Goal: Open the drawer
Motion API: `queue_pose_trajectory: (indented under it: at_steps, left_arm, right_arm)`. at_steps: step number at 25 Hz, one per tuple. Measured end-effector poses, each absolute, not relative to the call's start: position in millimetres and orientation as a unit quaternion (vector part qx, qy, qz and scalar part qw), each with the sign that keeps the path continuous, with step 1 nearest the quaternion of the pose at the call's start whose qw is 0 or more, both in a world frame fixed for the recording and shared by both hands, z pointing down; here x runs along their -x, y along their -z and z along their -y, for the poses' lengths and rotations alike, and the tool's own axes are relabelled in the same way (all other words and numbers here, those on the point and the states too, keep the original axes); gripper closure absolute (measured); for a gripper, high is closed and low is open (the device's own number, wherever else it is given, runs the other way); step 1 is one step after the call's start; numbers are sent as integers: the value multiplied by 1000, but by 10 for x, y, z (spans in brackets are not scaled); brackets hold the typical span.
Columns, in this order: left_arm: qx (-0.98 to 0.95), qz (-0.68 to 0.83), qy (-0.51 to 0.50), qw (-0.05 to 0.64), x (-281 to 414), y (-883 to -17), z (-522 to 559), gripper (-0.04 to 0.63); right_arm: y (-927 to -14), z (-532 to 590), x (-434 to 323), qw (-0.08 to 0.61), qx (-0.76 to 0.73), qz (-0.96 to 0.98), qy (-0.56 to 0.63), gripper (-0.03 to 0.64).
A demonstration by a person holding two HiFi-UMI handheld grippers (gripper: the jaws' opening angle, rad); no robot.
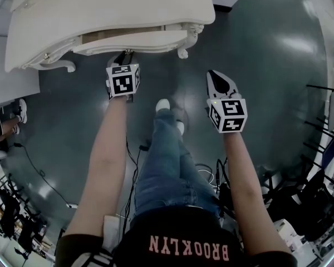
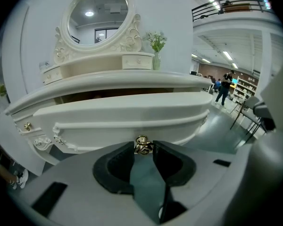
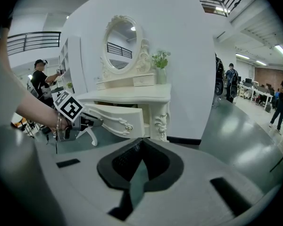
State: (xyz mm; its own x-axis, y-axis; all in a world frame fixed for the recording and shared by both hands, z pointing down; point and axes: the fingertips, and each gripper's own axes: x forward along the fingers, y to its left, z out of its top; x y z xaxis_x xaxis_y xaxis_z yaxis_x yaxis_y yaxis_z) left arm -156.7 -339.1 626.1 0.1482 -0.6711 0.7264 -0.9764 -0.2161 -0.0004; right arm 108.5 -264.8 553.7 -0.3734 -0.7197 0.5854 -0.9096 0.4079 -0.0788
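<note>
A cream dressing table point(image 1: 100, 10) stands ahead, and its wide carved drawer point(image 1: 133, 40) is pulled part way out from under the top. In the left gripper view the drawer front point(image 2: 122, 117) fills the middle, with a small gold knob point(image 2: 142, 145) at its lower edge. My left gripper point(image 2: 142, 148) is shut on that knob, one pad pressing on each side. In the head view the left gripper point(image 1: 124, 55) meets the drawer's front. My right gripper point(image 1: 214, 74) hangs over the floor to the right, shut and holding nothing. The right gripper view shows the drawer point(image 3: 115, 119) sticking out.
An oval mirror point(image 2: 98, 15) and a vase of flowers point(image 2: 156, 48) stand on the table top. My legs point(image 1: 167, 149) are between the grippers. Cables point(image 1: 133, 154) lie on the dark floor, chairs point(image 1: 328, 143) stand at the right, and people point(image 3: 228, 81) walk far behind.
</note>
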Motion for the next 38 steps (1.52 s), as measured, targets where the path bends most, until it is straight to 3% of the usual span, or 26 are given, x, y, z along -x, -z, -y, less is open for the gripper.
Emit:
queue_pose_trajectory:
  at_steps: [38]
  left_arm:
    - [-710, 558, -336, 266, 1519, -6283, 2195, 477]
  right_arm:
    - [-5536, 1730, -994, 222, -493, 811, -224, 620]
